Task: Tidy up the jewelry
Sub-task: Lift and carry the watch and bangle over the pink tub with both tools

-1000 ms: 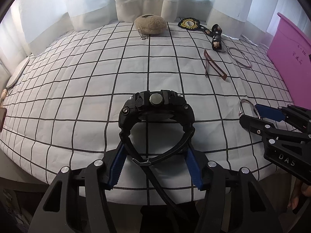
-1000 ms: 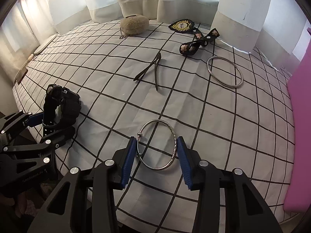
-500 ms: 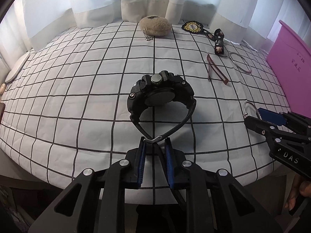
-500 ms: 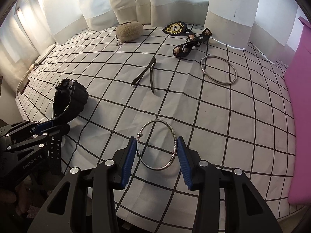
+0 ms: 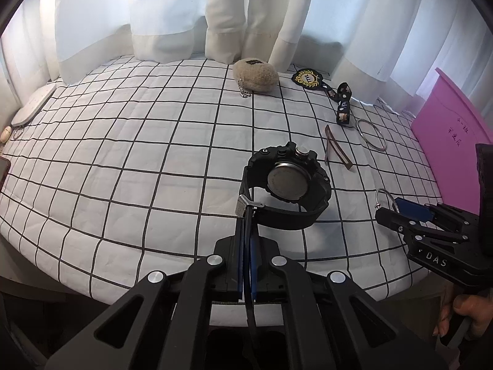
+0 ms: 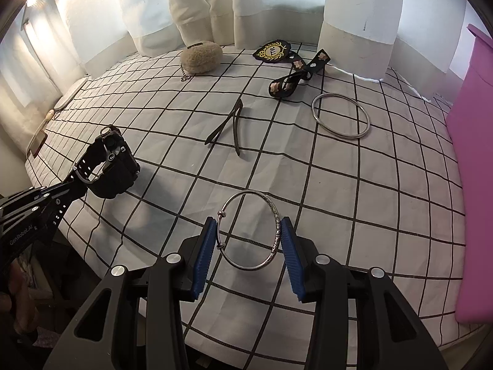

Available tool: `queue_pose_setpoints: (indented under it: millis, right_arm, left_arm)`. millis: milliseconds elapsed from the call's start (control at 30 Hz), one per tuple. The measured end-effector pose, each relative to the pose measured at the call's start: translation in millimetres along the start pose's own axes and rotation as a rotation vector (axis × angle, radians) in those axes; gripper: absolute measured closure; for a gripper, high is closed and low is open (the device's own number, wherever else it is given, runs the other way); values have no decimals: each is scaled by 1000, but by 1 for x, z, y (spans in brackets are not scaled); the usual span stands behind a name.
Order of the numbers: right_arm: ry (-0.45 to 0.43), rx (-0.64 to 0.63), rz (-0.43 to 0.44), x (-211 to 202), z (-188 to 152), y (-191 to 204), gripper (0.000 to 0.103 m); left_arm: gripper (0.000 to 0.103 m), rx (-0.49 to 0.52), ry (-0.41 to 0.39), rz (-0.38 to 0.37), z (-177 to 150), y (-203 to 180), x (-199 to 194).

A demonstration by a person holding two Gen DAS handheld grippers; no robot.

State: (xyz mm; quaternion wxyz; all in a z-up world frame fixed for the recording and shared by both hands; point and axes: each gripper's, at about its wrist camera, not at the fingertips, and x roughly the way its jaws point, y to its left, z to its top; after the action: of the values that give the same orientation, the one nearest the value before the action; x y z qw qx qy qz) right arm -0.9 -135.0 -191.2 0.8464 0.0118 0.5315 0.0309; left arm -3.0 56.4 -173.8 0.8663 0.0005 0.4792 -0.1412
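Observation:
My left gripper (image 5: 247,215) is shut on the strap of a black wristwatch (image 5: 286,185) and holds it lifted above the checked cloth; the watch also shows at the left of the right wrist view (image 6: 107,163). My right gripper (image 6: 249,240) is shut on a carved silver bangle (image 6: 249,229), which stands upright between the blue pads, off the cloth. The right gripper also shows at the right of the left wrist view (image 5: 397,208).
On the checked cloth (image 6: 354,191) lie a plain silver bangle (image 6: 340,115), a dark hair clip (image 6: 229,128), a black patterned band (image 6: 295,77), an embroidered badge (image 6: 272,51) and a fuzzy beige pouch (image 6: 201,57). A pink box (image 6: 471,166) stands at the right. Curtains hang behind.
My left gripper has closed on the watch strap and lifted the watch, which has tipped so its back faces me. My right gripper has raised the carved bangle off the cloth.

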Motion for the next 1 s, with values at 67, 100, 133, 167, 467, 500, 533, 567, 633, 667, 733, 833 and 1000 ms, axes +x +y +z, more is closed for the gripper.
queue_pose_setpoints:
  millis: [67, 100, 133, 167, 467, 500, 533, 567, 633, 667, 733, 833, 1000]
  right_arm:
    - [-4, 3, 0, -2, 1, -1, 62]
    - [-7, 5, 0, -3, 1, -1, 62]
    - [-10, 7, 0, -4, 2, -1, 62]
    - [-15, 9, 0, -7, 2, -2, 62]
    - [-96, 26, -1, -41, 18, -6, 62]
    - [-108, 31, -3, -47, 21, -7, 62]
    - [-121, 35, -4, -53, 23, -8, 62]
    - [-135, 37, -5, -60, 25, -9, 62]
    - [-167, 41, -9, -74, 29, -11, 62]
    - [-180, 44, -13, -80, 31, -13, 62]
    - [-208, 57, -20, -94, 34, -18, 62]
    - [-252, 73, -37, -117, 38, -26, 62]
    - [-328, 114, -83, -156, 42, -48, 62]
  left_arm:
    - [100, -6, -9, -10, 3, 0, -3]
    - [100, -8, -14, -16, 4, 0, -5]
    - [100, -10, -20, -19, 6, 0, -8]
    - [100, -10, -27, -22, 8, 0, -10]
    - [100, 13, -88, -38, 31, -11, -32]
    - [100, 20, -95, -41, 34, -13, -35]
    - [100, 28, -103, -42, 36, -15, -38]
    - [100, 37, -111, -45, 40, -19, -41]
    - [100, 54, -125, -51, 47, -25, -46]
    - [100, 62, -129, -59, 50, -28, -48]
    - [100, 77, -140, -70, 56, -35, -52]
    - [100, 102, -158, -93, 68, -47, -58]
    - [100, 154, -187, -157, 91, -77, -69]
